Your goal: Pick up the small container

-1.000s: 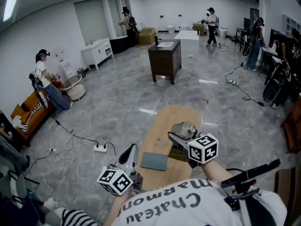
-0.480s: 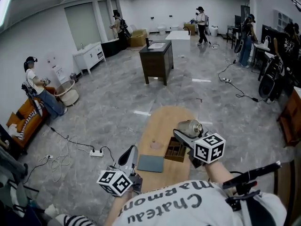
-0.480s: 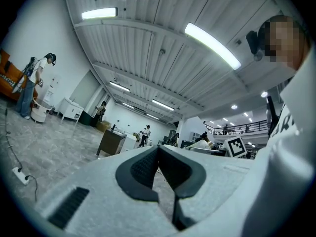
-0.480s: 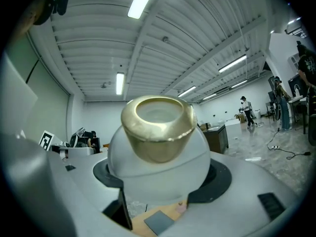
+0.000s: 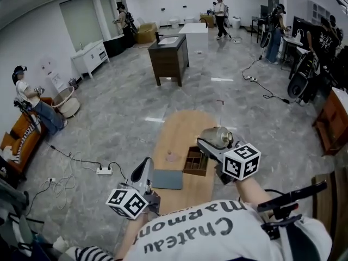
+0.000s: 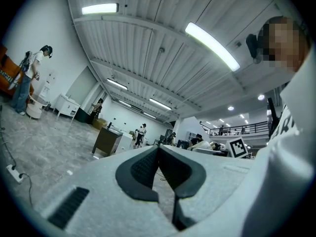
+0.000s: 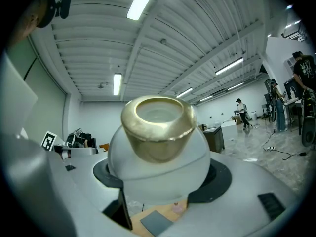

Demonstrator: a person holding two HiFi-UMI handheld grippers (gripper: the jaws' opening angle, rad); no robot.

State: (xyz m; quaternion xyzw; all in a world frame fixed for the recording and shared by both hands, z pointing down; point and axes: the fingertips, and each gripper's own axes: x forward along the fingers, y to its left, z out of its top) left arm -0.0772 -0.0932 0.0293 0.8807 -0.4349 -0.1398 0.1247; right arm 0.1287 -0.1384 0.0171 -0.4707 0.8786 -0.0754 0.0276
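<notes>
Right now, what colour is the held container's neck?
Gold neck on a frosted white container; clearest in right gripper view.

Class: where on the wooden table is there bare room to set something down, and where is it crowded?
Bare, for the small container: the table's far half, beyond the pink item and wooden box. Crowded: the near half, with grey mat, box and pink item close together.

A grey rectangular mat [image 5: 167, 179] lay on the light wooden oval table [image 5: 182, 126], beside a dark wooden compartmented tray [image 5: 194, 162].
</notes>
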